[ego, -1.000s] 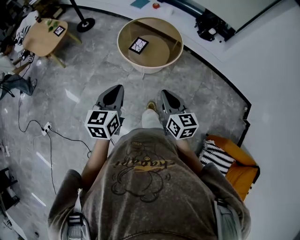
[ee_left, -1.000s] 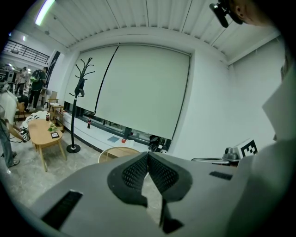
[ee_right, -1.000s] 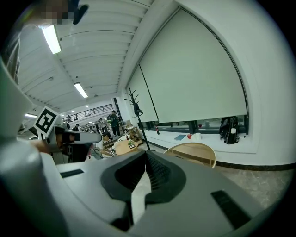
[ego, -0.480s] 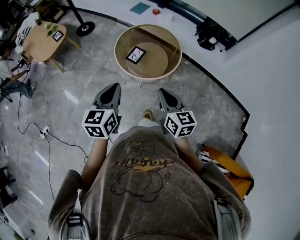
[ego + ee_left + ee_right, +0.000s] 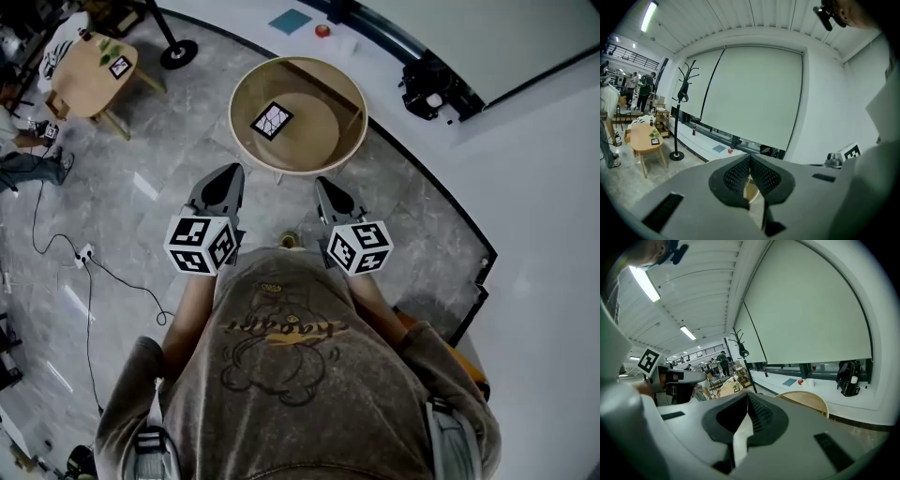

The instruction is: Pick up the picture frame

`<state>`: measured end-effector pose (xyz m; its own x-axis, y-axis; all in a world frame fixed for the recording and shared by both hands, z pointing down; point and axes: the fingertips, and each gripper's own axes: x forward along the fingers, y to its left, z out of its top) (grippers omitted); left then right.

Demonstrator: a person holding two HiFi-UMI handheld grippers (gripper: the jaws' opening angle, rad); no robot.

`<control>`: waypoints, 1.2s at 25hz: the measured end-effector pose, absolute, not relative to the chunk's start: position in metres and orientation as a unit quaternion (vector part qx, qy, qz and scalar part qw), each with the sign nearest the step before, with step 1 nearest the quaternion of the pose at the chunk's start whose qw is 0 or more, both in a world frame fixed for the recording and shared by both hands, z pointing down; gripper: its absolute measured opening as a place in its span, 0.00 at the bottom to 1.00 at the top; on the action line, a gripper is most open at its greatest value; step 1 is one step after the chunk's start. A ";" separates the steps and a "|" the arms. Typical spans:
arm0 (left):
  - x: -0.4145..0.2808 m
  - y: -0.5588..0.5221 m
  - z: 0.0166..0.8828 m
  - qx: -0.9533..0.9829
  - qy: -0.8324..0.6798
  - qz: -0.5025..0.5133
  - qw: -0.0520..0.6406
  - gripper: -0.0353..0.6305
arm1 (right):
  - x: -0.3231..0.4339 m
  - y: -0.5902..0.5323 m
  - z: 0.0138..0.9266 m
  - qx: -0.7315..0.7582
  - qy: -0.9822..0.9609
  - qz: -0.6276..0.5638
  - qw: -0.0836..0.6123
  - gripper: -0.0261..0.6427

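The picture frame (image 5: 272,120), black-edged with a white cracked pattern, lies flat on a round wooden table (image 5: 349,112) ahead of me in the head view. My left gripper (image 5: 230,176) and right gripper (image 5: 325,186) are held side by side short of the table's near rim, apart from the frame. Both point toward the table. In the left gripper view the jaws (image 5: 750,160) are shut with nothing between them, and a sliver of the table (image 5: 751,191) shows below. The right gripper (image 5: 747,400) is shut and empty too, with the table (image 5: 806,402) beyond it.
A small wooden side table (image 5: 82,75) with a little frame (image 5: 118,66) stands at far left, next to a coat stand base (image 5: 178,52). A black bag (image 5: 433,86) lies on the white ledge. A cable (image 5: 86,258) runs across the grey floor. People stand far off (image 5: 644,89).
The round table and frame have come nearer to both grippers as the person walks toward them. Both grippers stayed shut and level, side by side.
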<state>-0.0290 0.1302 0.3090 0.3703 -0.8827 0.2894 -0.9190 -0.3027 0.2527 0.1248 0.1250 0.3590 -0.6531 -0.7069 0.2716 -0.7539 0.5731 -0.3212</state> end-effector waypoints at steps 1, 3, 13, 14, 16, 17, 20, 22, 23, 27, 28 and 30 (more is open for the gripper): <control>-0.029 0.128 0.310 0.804 -0.561 0.049 0.190 0.08 | 0.124 0.122 0.360 0.410 -0.886 0.209 0.057 0.07; -0.032 0.126 0.311 0.801 -0.565 0.053 0.192 0.08 | 0.123 0.116 0.363 0.406 -0.886 0.214 0.057 0.07; -0.043 0.105 0.323 0.790 -0.575 0.061 0.202 0.08 | 0.115 0.091 0.375 0.397 -0.886 0.229 0.065 0.07; -0.044 0.101 0.324 0.791 -0.574 0.061 0.202 0.08 | 0.114 0.088 0.376 0.399 -0.886 0.229 0.065 0.07; -0.046 0.092 0.326 0.794 -0.571 0.061 0.202 0.08 | 0.112 0.079 0.379 0.403 -0.883 0.231 0.064 0.07; -0.046 0.087 0.327 0.795 -0.568 0.061 0.203 0.08 | 0.111 0.075 0.381 0.406 -0.882 0.232 0.064 0.07; -0.047 0.070 0.331 0.799 -0.561 0.062 0.207 0.08 | 0.109 0.062 0.385 0.413 -0.877 0.237 0.065 0.07; -0.048 0.058 0.333 0.801 -0.558 0.061 0.209 0.08 | 0.106 0.052 0.387 0.414 -0.876 0.238 0.065 0.07; -0.048 0.053 0.334 0.802 -0.556 0.061 0.210 0.08 | 0.105 0.047 0.387 0.415 -0.875 0.239 0.065 0.07; -0.053 0.028 0.337 0.805 -0.551 0.063 0.212 0.08 | 0.098 0.024 0.389 0.418 -0.873 0.240 0.067 0.07; -0.055 0.021 0.338 0.805 -0.550 0.063 0.213 0.08 | 0.096 0.018 0.390 0.419 -0.873 0.241 0.068 0.07; -0.059 0.008 0.341 0.806 -0.549 0.063 0.214 0.08 | 0.092 0.007 0.392 0.420 -0.872 0.242 0.070 0.07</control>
<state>-0.0587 0.0077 0.3410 0.3897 -0.8569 0.3375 -0.9113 -0.3058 0.2758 0.0924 0.0069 0.3922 -0.6371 -0.6990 0.3248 -0.7664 0.5295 -0.3637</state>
